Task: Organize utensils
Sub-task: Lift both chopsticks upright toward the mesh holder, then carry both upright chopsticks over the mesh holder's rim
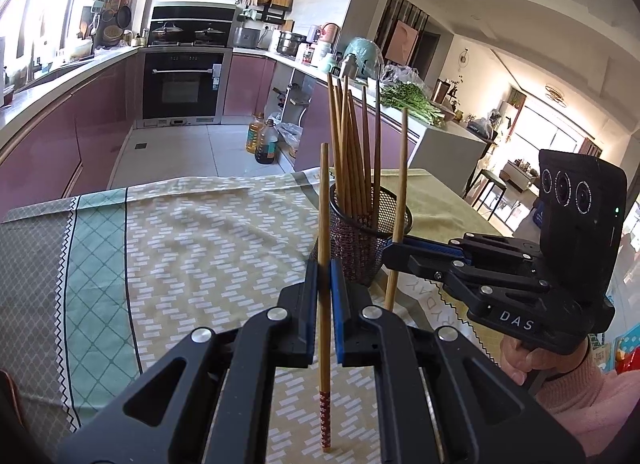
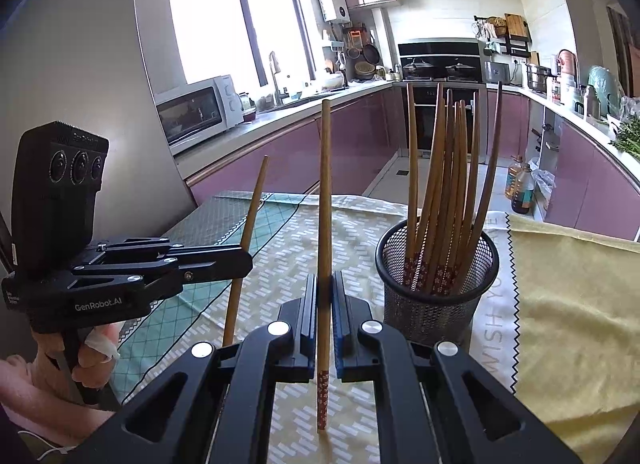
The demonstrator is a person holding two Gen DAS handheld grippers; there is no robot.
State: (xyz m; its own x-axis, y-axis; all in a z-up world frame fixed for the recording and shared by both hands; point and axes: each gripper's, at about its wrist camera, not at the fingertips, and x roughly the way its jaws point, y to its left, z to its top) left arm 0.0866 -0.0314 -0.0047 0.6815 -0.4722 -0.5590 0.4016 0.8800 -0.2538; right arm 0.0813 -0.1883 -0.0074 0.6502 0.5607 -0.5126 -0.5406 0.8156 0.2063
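My left gripper [image 1: 324, 276] is shut on a wooden chopstick [image 1: 324, 223], held upright with its patterned red end down, above the table. My right gripper [image 2: 324, 288] is shut on another chopstick [image 2: 324, 203], also upright. Each gripper shows in the other's view: the right gripper [image 1: 390, 254] with its chopstick [image 1: 398, 215] beside the holder, the left gripper [image 2: 246, 260] with its chopstick [image 2: 250, 223] to the left. A black mesh holder [image 1: 360, 240] [image 2: 436, 296] stands on the table with several chopsticks [image 1: 352, 151] [image 2: 448, 183] upright in it.
A patterned green and beige tablecloth [image 1: 180, 248] [image 2: 280, 248] covers the table; a yellow cloth [image 2: 572, 324] lies to the right of the holder. Kitchen counters, an oven [image 1: 182, 83] and oil bottles [image 1: 264, 139] on the floor lie beyond the table's far edge.
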